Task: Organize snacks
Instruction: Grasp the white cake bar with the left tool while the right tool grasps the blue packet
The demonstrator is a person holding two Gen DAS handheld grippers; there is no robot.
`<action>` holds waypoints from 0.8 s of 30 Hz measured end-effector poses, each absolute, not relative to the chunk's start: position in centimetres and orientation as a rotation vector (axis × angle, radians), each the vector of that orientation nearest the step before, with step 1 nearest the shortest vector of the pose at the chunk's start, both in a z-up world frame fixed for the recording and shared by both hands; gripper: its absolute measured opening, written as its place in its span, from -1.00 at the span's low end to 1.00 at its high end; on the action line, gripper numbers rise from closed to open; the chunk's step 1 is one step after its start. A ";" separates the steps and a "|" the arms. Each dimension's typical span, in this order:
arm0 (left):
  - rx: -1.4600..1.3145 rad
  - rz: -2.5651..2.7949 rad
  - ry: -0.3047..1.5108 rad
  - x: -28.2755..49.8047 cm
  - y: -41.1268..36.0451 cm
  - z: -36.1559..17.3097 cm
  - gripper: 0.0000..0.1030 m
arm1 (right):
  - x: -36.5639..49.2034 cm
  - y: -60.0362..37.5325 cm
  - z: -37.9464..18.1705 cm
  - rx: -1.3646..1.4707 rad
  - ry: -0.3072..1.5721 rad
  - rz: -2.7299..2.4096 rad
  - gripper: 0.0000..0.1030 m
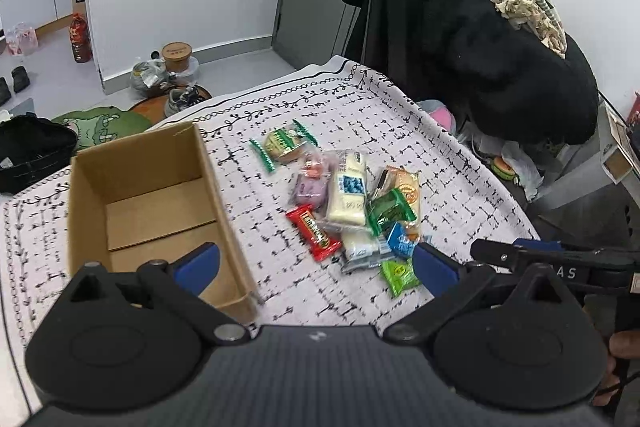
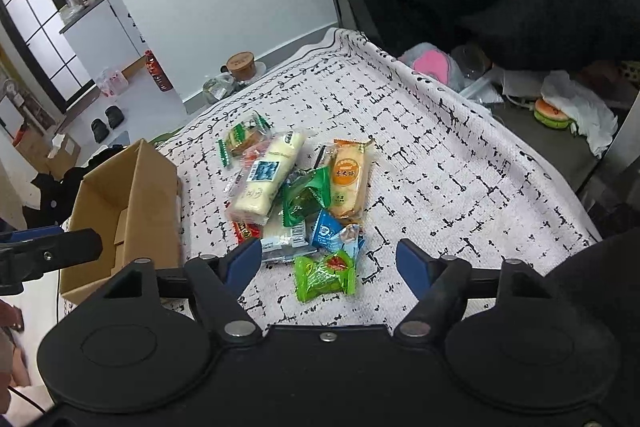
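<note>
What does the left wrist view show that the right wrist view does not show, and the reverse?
Only the left wrist view shows the bare floor of the cardboard box, the whole red bar, and the purple packet.

Only the right wrist view shows the whole light green packet lying between the open right gripper fingers, untouched.

Both show the snack pile with the long white packet and the orange packet on the patterned cloth.
</note>
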State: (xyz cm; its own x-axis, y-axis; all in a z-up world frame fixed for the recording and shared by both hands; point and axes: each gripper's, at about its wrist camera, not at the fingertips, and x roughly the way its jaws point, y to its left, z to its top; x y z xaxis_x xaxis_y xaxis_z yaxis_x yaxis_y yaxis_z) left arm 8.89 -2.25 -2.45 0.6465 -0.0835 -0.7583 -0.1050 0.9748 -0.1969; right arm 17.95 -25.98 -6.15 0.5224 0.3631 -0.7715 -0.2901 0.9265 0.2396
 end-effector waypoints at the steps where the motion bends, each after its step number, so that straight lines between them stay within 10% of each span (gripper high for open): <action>1: -0.235 0.009 0.870 9.3 -2.3 -2.6 0.98 | 18.2 -26.0 -6.4 0.090 0.949 0.391 0.36; 24: -0.283 -0.064 0.966 17.4 -5.2 -8.6 0.59 | 22.7 -26.0 -12.2 0.306 1.091 0.318 0.06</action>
